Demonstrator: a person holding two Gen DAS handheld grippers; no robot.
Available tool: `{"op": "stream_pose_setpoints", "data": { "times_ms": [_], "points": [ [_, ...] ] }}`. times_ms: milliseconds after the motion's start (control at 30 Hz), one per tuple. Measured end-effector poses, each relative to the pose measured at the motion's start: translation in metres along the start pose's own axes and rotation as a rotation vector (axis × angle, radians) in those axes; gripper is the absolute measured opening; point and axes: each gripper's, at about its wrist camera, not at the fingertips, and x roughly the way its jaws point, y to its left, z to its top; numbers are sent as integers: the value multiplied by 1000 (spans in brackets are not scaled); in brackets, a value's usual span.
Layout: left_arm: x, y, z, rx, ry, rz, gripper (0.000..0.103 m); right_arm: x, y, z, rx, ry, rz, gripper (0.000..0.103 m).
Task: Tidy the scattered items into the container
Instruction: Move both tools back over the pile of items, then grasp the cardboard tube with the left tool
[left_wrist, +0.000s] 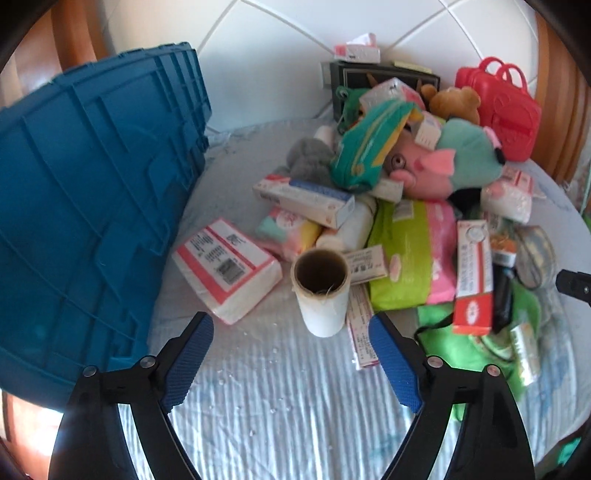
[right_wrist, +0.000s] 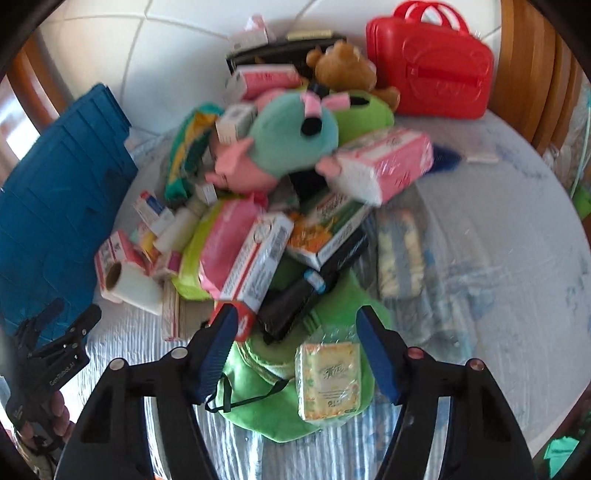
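Just ahead of the left gripper (left_wrist: 291, 354) at frame centre: paper roll (left_wrist: 322, 291), open end facing back, long axis running away — between wide, empty jaws. Blue crate (left_wrist: 92, 206) at left. Right gripper (right_wrist: 295, 354) equally wide, over a yellow packet (right_wrist: 330, 382).

My left gripper (left_wrist: 290, 334) hangs with jaws spread wide, blue pads (left_wrist: 188, 360) empty. My right gripper (right_wrist: 295, 325) is likewise wide apart and holds nothing. In the right wrist view, my left hand (right_wrist: 55, 413) grips its handle.
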Motion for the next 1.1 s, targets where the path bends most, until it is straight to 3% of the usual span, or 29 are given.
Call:
{"op": "stream_pose_setpoints", "data": {
  "times_ms": [400, 500, 567, 667, 933, 1100],
  "points": [
    [72, -8, 8, 48, 32, -32, 86, 55, 41, 14, 14, 48, -23, 62],
    [83, -8, 7, 51, 46, -74, 76, 73, 49, 16, 17, 70, -43, 62],
    [86, -10, 8, 53, 44, -108, 60, 84, 53, 15, 13, 87, -55, 62],
    [90, -16, 12, 65, 46, -129, 48, 94, 64, 15, -29, 84, -98, 61],
    [99, -20, 28, 58, 48, -125, 45, 116, 58, 18, -4, 115, -72, 53],
    [85, -18, 33, 50, 27, -137, 45, 111, 53, 17, 5, 112, -53, 50]
  ]
}}
